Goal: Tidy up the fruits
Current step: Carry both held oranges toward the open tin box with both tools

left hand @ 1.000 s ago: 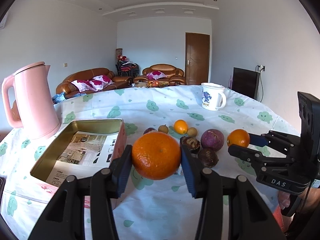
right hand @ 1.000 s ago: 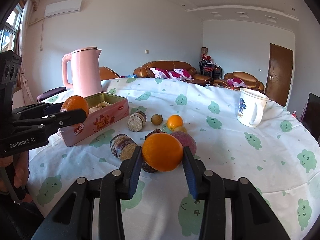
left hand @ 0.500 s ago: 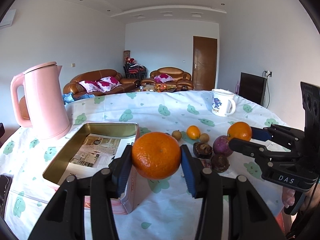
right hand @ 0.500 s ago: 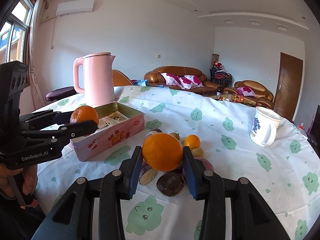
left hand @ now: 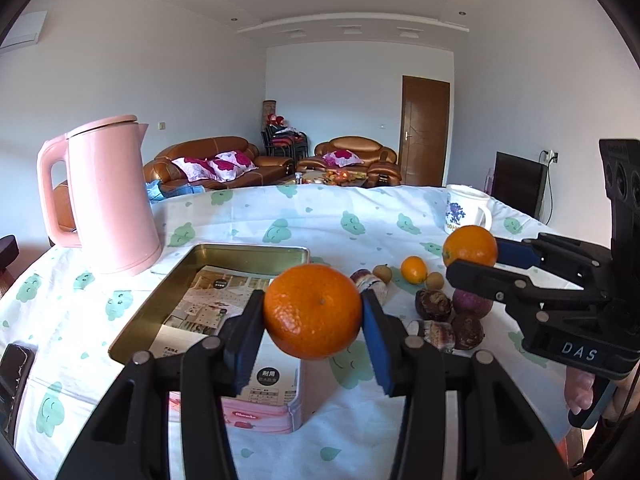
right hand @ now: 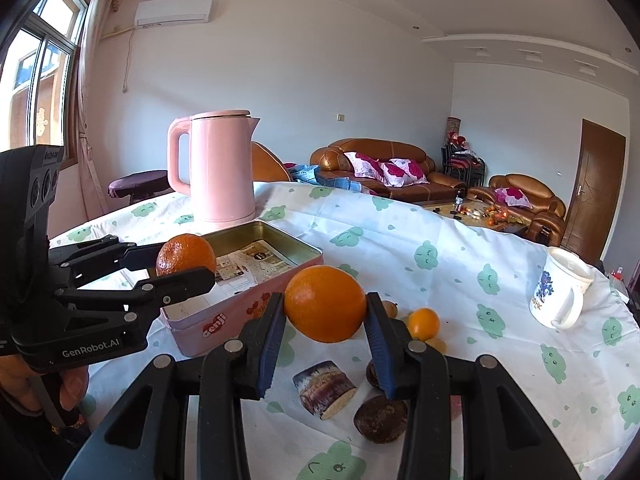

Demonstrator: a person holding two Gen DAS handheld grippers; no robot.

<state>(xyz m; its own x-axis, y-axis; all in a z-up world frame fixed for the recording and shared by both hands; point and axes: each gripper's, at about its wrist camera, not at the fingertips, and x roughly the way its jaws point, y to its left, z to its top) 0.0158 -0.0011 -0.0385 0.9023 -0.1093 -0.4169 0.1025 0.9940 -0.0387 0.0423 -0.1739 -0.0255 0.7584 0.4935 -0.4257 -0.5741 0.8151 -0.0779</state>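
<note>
In the left wrist view, the left gripper [left hand: 313,312] points forward and is held level above the tabletop, over the near right corner of the open tin box [left hand: 168,300]. Its two blue pads press on both sides of a mandarin [left hand: 313,311], which hangs in the air. The box stands near the left edge of the table, with printed paper [left hand: 200,304] inside. Behind the box stands a pink kettle [left hand: 108,196]. At the right, the right gripper [left hand: 476,258] comes in from the side and holds an orange [left hand: 470,246] above a group of small fruits [left hand: 440,300] on the tablecloth [left hand: 320,220]. A white mug [left hand: 466,210] stands near the far right edge.

In the right wrist view, the right gripper [right hand: 326,316] is also level and clamps the orange [right hand: 325,304] between its pads, above the loose fruits and just beside the pink wall of the tin box [right hand: 240,312]. The left gripper [right hand: 188,266] reaches in from the left, with the mandarin [right hand: 186,254] over the near end of the box.
</note>
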